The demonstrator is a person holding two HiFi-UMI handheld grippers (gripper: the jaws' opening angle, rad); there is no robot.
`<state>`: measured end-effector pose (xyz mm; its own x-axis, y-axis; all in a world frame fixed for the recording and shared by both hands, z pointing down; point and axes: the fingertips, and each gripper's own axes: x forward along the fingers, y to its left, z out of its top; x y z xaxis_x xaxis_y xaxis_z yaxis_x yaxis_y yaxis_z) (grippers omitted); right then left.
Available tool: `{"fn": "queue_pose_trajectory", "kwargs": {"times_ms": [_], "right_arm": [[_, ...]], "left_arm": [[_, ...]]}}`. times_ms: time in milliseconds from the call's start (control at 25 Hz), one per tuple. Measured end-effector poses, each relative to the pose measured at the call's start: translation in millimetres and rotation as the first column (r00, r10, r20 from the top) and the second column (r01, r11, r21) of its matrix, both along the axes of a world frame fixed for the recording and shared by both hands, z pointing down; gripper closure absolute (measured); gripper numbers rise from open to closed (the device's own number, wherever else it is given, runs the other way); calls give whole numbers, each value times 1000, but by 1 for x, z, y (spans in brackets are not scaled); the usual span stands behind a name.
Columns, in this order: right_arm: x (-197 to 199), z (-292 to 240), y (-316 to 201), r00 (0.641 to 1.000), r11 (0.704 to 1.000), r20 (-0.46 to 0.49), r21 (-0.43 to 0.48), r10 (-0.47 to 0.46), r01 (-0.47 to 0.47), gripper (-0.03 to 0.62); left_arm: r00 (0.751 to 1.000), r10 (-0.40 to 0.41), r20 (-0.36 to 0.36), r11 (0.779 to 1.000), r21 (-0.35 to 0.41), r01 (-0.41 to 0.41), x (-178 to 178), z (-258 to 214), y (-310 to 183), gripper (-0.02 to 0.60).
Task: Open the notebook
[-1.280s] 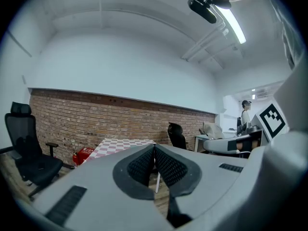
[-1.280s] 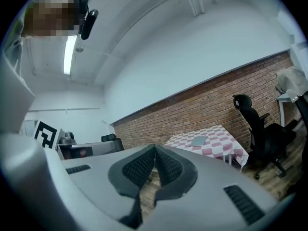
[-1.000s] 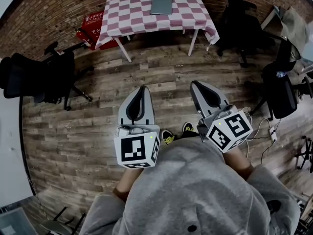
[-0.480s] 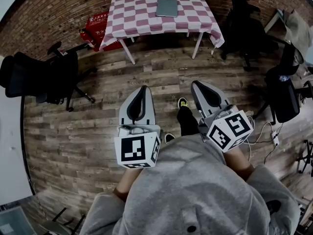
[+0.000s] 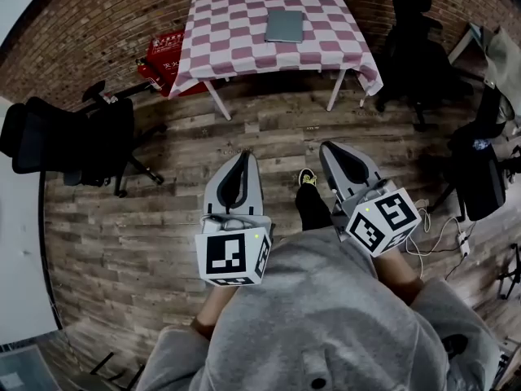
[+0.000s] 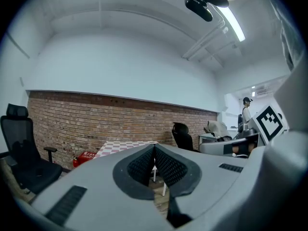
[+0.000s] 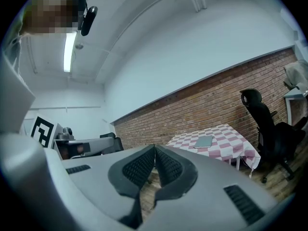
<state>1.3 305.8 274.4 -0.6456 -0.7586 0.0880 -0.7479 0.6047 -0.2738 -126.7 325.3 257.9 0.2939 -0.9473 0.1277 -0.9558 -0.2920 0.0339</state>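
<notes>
The wooden floor fills most of the head view, with a brick wall along the upper edge. At the top centre stands the table under a red-and-white checked cloth. Dark office chairs stand at the left and at the upper right, and a red box lies on the floor at the table's left corner.

In the lower middle of the frame we hold both tools in front of our grey sweater, well apart from the table. The left gripper has its fingers closed together with nothing between them. The right gripper is the same: fingers closed and empty. Both point toward the table.

The notebook is a grey, flat thing. It lies closed on the cloth, in the far half of the table and a little right of its middle.

We judge that the task is only at the approach step, and nothing is touched yet. The next move calls for coming up to the table. Then we would open one gripper's fingers at the free edge of the cover and lift it, while the other gripper perhaps holds the notebook down.
</notes>
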Motion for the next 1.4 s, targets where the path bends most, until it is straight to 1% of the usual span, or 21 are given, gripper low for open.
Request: {"fn": "queue_pose_trajectory", "kwargs": {"times_ms": [120,320,600,880,1160,1400], "right_arm": [[-1,3,-28,1000,1000,-5,-7,3,-3,569],[3,7,-75,999,1000,-41,-7,15,-15,569],[14,7,-141,999,999,-49,-31,19,-21,569],[27,6,-193,999,998,-47,-53,20,-22,568],[52,9,-240,999,997,-24,-77,27,-28,568],[73,6,-284,999,997,13,-78,29,-28,568]], "left_arm": [[1000,1,0,1000,-14,-1,-2,4,-27,571],[1000,15,-1,999,-47,-15,-1,13,-74,571],[1000,25,-4,997,-79,-25,5,17,-135,571],[1000,16,-2,994,-106,-16,12,17,-185,571],[1000,15,23,993,-116,-13,34,11,-233,571],[998,26,54,994,-110,-20,56,4,-277,571]]}}
